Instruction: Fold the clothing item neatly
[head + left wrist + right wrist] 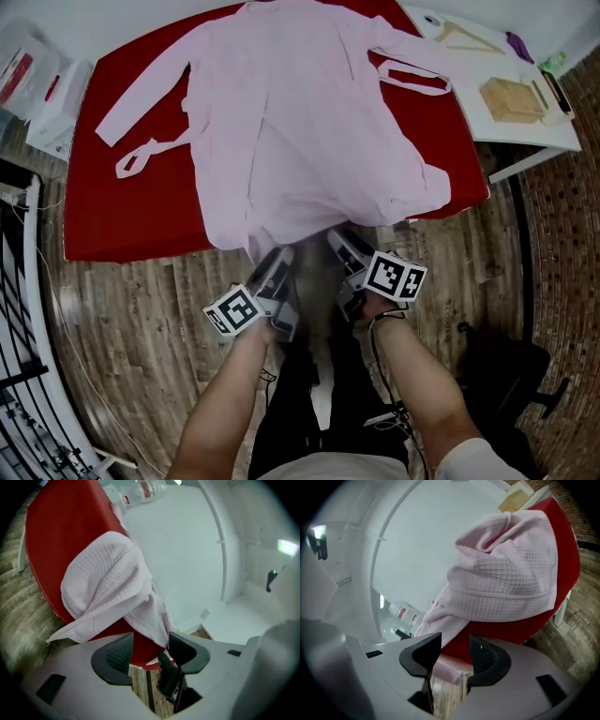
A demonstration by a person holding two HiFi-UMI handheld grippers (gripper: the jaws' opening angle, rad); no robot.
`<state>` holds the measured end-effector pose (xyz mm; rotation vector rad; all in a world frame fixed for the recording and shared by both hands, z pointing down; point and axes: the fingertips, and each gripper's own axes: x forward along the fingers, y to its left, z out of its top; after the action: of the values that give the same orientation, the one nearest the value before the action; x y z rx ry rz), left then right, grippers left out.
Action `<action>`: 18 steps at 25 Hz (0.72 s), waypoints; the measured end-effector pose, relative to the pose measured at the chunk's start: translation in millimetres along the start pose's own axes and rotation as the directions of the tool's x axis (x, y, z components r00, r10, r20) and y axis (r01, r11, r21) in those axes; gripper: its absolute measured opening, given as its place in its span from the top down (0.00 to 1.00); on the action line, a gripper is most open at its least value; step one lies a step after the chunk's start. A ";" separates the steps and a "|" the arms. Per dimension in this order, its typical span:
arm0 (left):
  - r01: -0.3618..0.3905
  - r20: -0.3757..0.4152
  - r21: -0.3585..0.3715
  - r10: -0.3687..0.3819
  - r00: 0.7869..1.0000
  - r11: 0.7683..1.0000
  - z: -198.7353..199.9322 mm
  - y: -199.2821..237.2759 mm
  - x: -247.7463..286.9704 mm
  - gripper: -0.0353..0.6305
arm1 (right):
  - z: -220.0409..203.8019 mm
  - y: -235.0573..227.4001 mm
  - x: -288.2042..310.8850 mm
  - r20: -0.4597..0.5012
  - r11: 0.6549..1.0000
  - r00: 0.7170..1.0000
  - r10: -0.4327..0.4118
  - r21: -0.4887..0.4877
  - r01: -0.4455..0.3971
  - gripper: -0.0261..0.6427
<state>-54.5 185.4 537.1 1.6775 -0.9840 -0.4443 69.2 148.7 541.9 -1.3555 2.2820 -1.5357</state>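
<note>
Pink robe lies spread on red surface, hem draping over near edge. Left claw and right claw both released at hem. Step, probably: taking hold of the hem. Next calls for clenching on it.

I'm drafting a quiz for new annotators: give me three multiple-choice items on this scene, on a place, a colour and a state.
1. Where does the robe's hem hang? A over the table's near edge; B on the floor; C on the side table.
2. The table's colour? A blue; B red; C green.
3. The left gripper's jaws? A apart; B shut on a sleeve; C shut, empty.
Key: 1A, fabric droops past that edge; 2B, red shows around the robe; 3A, a clear gap between them.
</note>
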 end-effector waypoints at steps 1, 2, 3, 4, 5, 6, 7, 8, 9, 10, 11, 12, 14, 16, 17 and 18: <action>0.001 0.012 -0.006 -0.001 1.000 1.000 2.7 0.3 4.5 0.62 | 2.8 -2.6 3.1 0.009 1.000 1.000 -0.001 0.016 0.001 0.72; 0.002 0.018 -0.012 -0.002 1.000 1.000 4.1 0.9 9.2 0.62 | 5.4 -5.7 5.7 0.018 0.999 1.000 -0.004 0.033 0.003 0.72; 0.001 0.020 -0.021 0.000 1.000 1.000 4.5 2.3 14.0 0.62 | 8.2 -8.6 7.9 0.029 0.999 1.000 -0.005 0.053 0.004 0.72; -0.002 0.021 -0.033 0.003 1.000 0.999 4.3 4.7 18.6 0.62 | 11.0 -11.2 9.7 0.042 0.997 0.999 -0.004 0.076 0.001 0.72; -0.007 0.024 -0.045 0.008 1.000 0.999 4.4 7.6 22.7 0.62 | 13.8 -13.0 11.1 0.054 0.995 0.999 0.001 0.100 -0.006 0.72; -0.012 0.030 -0.056 0.013 0.999 0.998 5.2 10.4 25.8 0.63 | 16.2 -13.8 12.2 0.066 0.993 0.998 0.008 0.121 -0.016 0.72; -0.015 0.036 -0.061 0.017 0.999 0.998 6.7 12.3 27.7 0.63 | 18.2 -13.5 13.0 0.075 0.990 0.997 0.019 0.135 -0.029 0.72; -0.015 0.042 -0.059 0.017 0.999 0.998 8.3 12.9 28.4 0.63 | 19.9 -12.2 13.0 0.083 0.989 0.996 0.031 0.142 -0.042 0.74; -0.013 0.045 -0.053 0.015 0.999 0.999 9.4 12.4 28.0 0.69 | 21.6 -10.7 12.0 0.091 0.988 0.995 0.041 0.142 -0.053 0.82; -0.008 0.042 -0.041 0.009 0.999 0.999 9.4 11.0 26.8 0.85 | 22.9 -9.5 10.0 0.099 0.988 0.994 0.048 0.139 -0.061 0.90; 0.001 0.034 -0.030 0.000 0.999 1.000 8.0 9.3 24.9 0.91 | 23.1 -8.4 7.5 0.105 0.989 0.993 0.053 0.135 -0.067 0.91; 0.011 0.024 -0.023 -0.010 1.000 1.000 5.7 8.0 21.9 0.93 | 21.6 -7.2 4.7 0.109 0.988 0.992 0.060 0.133 -0.074 0.92; 0.034 0.005 -0.012 -0.034 0.999 0.999 0.1 5.9 13.5 0.93 | 14.3 -4.8 -2.1 0.108 0.987 0.992 0.072 0.137 -0.086 0.93; 0.041 -0.018 0.001 -0.041 0.999 0.999 -6.7 5.7 4.6 0.93 | 4.1 -4.7 -10.4 0.099 0.987 0.992 0.074 0.138 -0.087 0.93; 0.037 -0.029 0.005 -0.037 0.999 0.999 -10.6 7.4 0.4 0.93 | -1.7 -5.9 -14.3 0.092 0.987 0.993 0.071 0.137 -0.083 0.93; 0.032 -0.039 0.006 -0.032 0.999 0.999 -14.5 10.0 -3.6 0.93 | -7.9 -8.1 -17.6 0.083 0.988 0.995 0.064 0.136 -0.075 0.93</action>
<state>-50.1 196.4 550.6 1.7034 -0.9320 -0.4280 80.9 165.6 545.3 -1.2629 2.1101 -1.5588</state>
